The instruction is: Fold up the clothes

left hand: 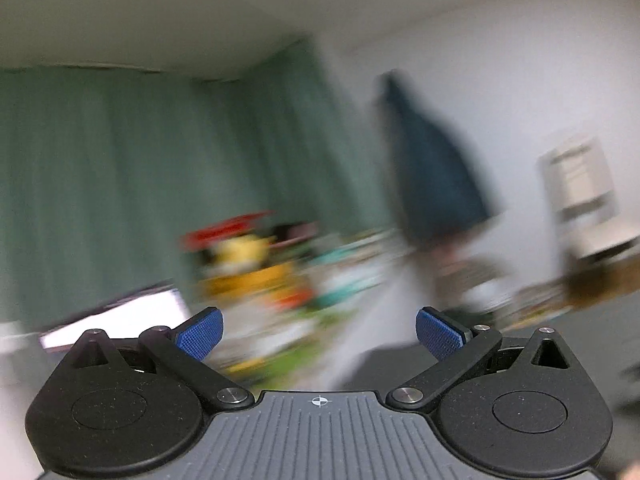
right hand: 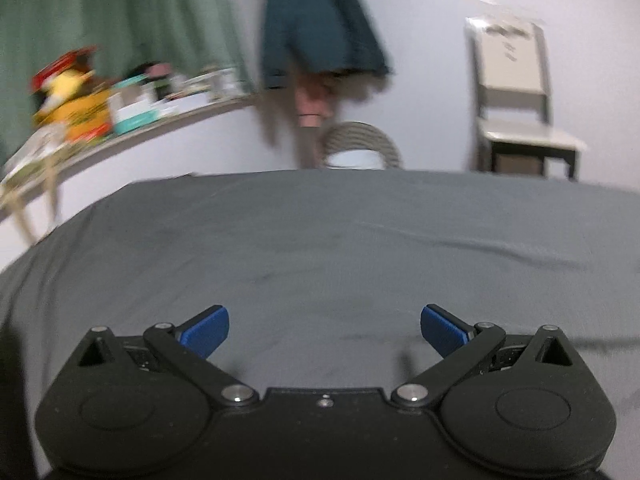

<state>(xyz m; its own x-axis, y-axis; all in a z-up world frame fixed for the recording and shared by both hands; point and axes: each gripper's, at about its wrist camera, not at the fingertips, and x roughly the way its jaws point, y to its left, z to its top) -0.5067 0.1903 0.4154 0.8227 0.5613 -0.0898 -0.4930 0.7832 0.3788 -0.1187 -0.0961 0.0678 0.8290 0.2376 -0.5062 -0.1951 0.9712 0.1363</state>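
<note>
While both views blur:
L grip: wide, empty
R grip: wide, empty
bed: no clothes seen
progress: can't tell, start or end

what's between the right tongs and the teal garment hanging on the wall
In the right wrist view, bare grey sheet stretches ahead of the open right tongs; past its far edge, a striped basket sits below the teal garment.

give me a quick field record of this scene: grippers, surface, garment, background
left gripper: open, empty, raised toward the room, view blurred
right gripper: open, empty, over the grey sheet
sheet: mostly flat, a few creases
garment on sheet: none visible
teal garment: hanging on the wall
chair: against the wall, right of the garment
shelf: cluttered, on the left
curtain: green
</note>
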